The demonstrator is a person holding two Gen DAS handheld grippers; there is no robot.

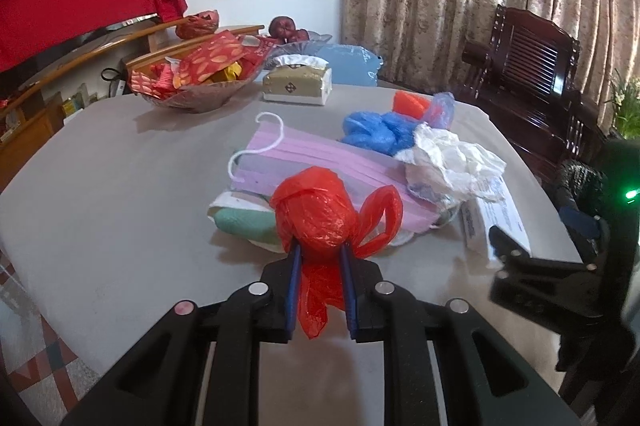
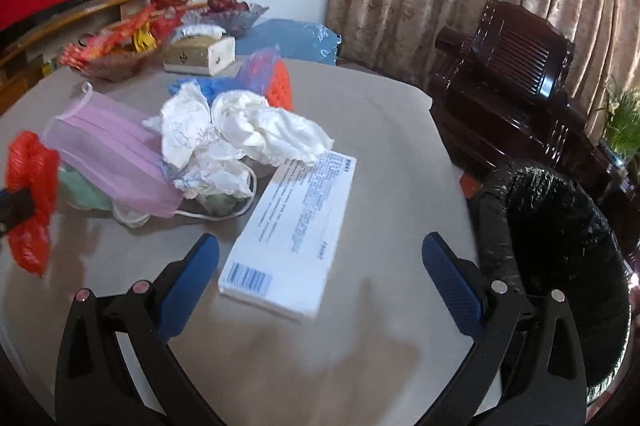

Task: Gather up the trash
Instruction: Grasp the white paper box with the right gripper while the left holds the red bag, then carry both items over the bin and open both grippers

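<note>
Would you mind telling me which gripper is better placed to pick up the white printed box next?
Right. The right gripper is open, its jaws either side of the white box; the left gripper is shut on the red bag.

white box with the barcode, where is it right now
Right wrist view: the white box lies flat on the table between the open right gripper fingers, beside the crumpled tissues.

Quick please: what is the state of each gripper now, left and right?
Left gripper: closed on the red plastic bag, held above the table.
Right gripper: open, holding nothing, over the white box.
</note>
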